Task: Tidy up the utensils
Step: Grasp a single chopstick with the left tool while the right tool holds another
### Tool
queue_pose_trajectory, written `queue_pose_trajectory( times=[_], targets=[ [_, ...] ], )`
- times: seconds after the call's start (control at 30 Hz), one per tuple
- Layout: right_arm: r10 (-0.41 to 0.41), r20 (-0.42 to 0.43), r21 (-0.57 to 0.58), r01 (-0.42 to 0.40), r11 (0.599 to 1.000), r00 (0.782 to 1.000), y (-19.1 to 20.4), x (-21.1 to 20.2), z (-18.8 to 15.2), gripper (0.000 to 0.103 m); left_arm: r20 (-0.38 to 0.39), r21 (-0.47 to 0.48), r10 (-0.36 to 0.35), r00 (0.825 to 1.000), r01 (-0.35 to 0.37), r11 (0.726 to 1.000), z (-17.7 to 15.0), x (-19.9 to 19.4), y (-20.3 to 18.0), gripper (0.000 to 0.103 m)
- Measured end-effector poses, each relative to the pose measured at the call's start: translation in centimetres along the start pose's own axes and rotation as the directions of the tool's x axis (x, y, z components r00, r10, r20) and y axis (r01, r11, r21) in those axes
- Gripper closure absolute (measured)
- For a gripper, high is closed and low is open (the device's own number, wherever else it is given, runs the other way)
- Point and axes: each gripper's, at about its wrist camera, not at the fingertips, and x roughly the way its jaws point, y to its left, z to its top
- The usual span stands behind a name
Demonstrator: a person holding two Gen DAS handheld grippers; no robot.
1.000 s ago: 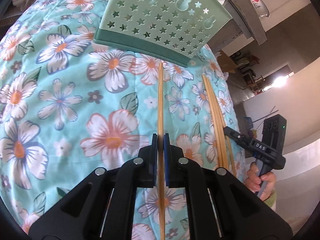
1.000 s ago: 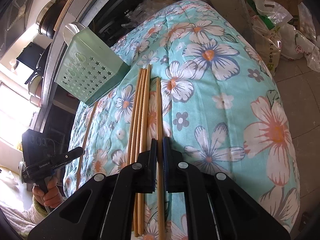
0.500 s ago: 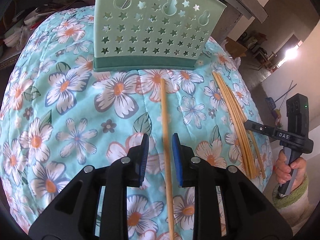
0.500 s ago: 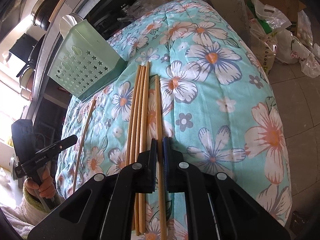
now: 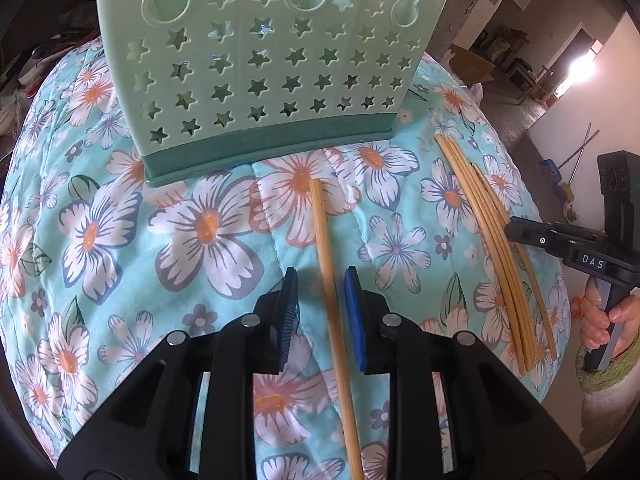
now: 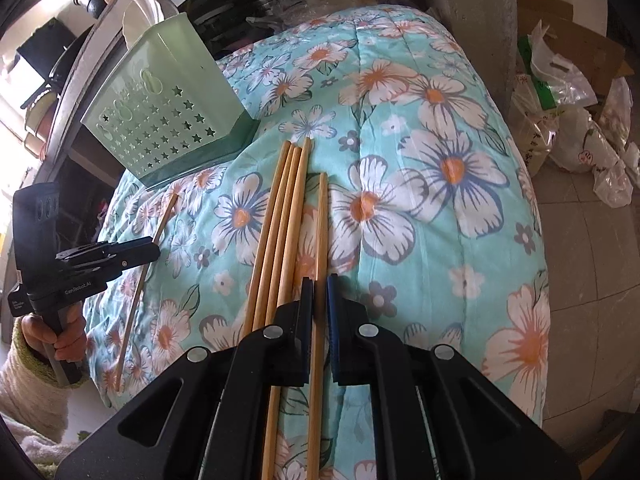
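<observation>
Left gripper (image 5: 320, 300): jaws apart, blue pads clear of the stick between them, gripping nothing
Lone chopstick (image 5: 334, 300): flat on the quilt, running between the left gripper's pads without touching either, far tip just short of the holder's base
Right gripper (image 6: 318, 312): jaws nearly closed, pads (image 6: 306, 312) clamped on one chopstick
Held chopstick (image 6: 320, 232): runs ahead from the right gripper's pads along the quilt, just right of the bundle
Bundle of chopsticks (image 6: 280, 220): four side by side on the quilt, just left of the right gripper, tips pointing toward the holder
Holder (image 5: 272, 60): pale green plastic with star holes and a darker base, upright on the quilt straight ahead of the left gripper, ahead and left of the right one
Quilt (image 6: 440, 240): turquoise with big white and orange flowers, under everything
Hands: one (image 6: 60, 332) on the left gripper's handle, another (image 5: 600, 316) on the right's
</observation>
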Motion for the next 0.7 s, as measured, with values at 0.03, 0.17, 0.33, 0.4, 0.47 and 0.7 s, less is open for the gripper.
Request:
queue_pose_trajectory(
  times=[0.03, 0.17, 0.33, 0.4, 0.47, 0.7],
  targets=[
    [-0.012, -0.001, -0.014, 0.012, 1.000, 1.000, 0.2, 0.1, 0.3, 0.095, 0.000, 0.006, 0.005, 1.000, -0.005, 1.000, 0.3, 0.2, -0.1, 0.080],
    [-0.056, 0.001, -0.072, 0.055, 0.996, 0.998, 1.0, 0.6, 1.3, 0.095, -0.008, 0.029, 0.031, 0.999, -0.031, 0.999, 1.6, 1.3, -0.8, 0.080],
    [-0.097, -0.001, -0.131, 0.096, 0.987, 0.995, 1.9, 1.3, 2.4, 0.095, -0.019, 0.031, 0.048, 0.999, -0.047, 0.998, 3.2, 2.5, -1.1, 0.080],
    [-0.106, -0.004, -0.144, 0.104, 0.984, 0.994, 2.2, 1.5, 2.6, 0.095, -0.024, 0.036, 0.054, 0.998, -0.053, 0.998, 3.6, 2.7, -1.1, 0.080],
    [-0.115, -0.005, -0.158, 0.113, 0.981, 0.993, 2.4, 1.7, 2.9, 0.095, -0.028, 0.036, 0.060, 0.998, -0.059, 0.998, 4.0, 3.1, -1.1, 0.080],
    [-0.128, -0.028, -0.158, 0.122, 0.980, 0.991, 2.5, 2.4, 3.5, 0.095, -0.035, 0.041, 0.090, 0.995, -0.089, 0.995, 5.4, 3.8, -1.5, 0.081]
  ],
)
